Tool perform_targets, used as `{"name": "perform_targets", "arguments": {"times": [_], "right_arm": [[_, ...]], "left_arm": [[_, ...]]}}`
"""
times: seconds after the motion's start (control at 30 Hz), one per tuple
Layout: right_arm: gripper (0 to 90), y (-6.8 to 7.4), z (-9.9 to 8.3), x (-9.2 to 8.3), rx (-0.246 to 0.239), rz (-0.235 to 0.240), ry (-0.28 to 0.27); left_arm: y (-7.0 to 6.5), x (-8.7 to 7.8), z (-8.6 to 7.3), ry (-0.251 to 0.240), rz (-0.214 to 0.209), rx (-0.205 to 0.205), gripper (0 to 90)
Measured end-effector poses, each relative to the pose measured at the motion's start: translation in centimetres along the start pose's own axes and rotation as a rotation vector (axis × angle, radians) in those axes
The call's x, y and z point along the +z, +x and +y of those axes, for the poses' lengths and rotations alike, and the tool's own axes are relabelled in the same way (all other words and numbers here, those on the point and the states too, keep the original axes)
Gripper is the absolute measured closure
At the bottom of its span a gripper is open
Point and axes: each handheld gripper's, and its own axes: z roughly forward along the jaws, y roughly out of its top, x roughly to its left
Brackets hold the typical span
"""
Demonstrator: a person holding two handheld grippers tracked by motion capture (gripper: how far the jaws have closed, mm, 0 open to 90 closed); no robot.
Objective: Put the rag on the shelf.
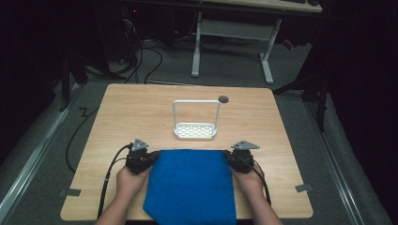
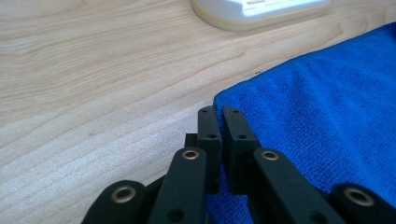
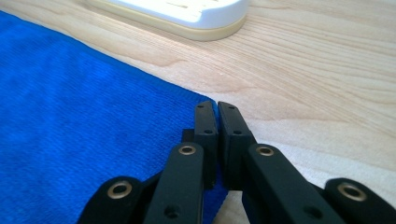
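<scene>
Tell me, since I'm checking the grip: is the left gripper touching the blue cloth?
Touching. The left gripper view shows the left gripper closed on the corner of the blue cloth, with cloth edge between its jaws.

From above, my table (image 1: 141, 108) sits in a pool of light while the room around it falls nearly black. The high view is soft and slightly grainy. Along my hand-held grippers the pictures are bright and even; the white rack (image 3: 196, 14) glares, and the blue cloth (image 2: 327, 116) blurs toward the edges.
</scene>
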Motion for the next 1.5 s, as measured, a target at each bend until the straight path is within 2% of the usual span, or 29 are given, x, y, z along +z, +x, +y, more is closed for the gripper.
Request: {"name": "perform_targets", "arguments": {"times": [0.03, 0.1, 0.2, 0.23, 0.3, 0.37, 0.5, 0.7, 1.03, 1.27, 1.5], "right_arm": [[88.3, 0.0, -0.1, -0.3, 0.000, 0.012, -0.004], [88.3, 0.1, 0.0, -0.5, -0.002, 0.011, -0.012], [88.3, 0.3, 0.1, -1.4, -0.010, 0.017, -0.048], [88.3, 0.5, 0.2, -2.0, -0.018, 0.020, -0.073], [88.3, 0.6, 0.3, -2.3, -0.020, 0.021, -0.081], [88.2, 0.9, 0.4, -3.0, -0.030, 0.029, -0.120], [88.2, 1.2, 0.6, -3.8, -0.028, 0.033, -0.151], [88.3, 1.9, 1.3, -5.4, -0.037, 0.048, -0.214], [88.2, 2.4, 2.2, -7.6, -0.049, 0.043, -0.312], [88.2, 2.6, 2.9, -9.5, -0.061, 0.031, -0.388], [88.3, 3.3, 3.6, -11.4, -0.079, 0.021, -0.466]], "left_arm": [[-0.1, -0.3, 0.0, -0.021, 0.004, 0.013, 86.9], [-0.2, -0.4, 0.0, -0.030, 0.002, 0.016, 86.9], [-0.4, -1.3, 0.3, -0.074, -0.001, 0.015, 86.9], [-0.6, -2.0, 0.5, -0.102, -0.001, 0.019, 86.9], [-0.7, -2.3, 0.6, -0.114, 0.000, 0.024, 86.9], [-0.9, -3.0, 0.7, -0.143, 0.004, 0.034, 86.9], [-1.5, -4.2, 1.1, -0.202, 0.010, 0.053, 87.0], [-2.5, -5.7, 1.8, -0.259, 0.006, 0.093, 87.1], [-3.5, -7.4, 2.5, -0.337, 0.002, 0.112, 87.1], [-4.5, -8.8, 3.0, -0.397, -0.001, 0.145, 87.2], [-5.5, -10.4, 3.6, -0.475, -0.001, 0.169, 87.3]]}}
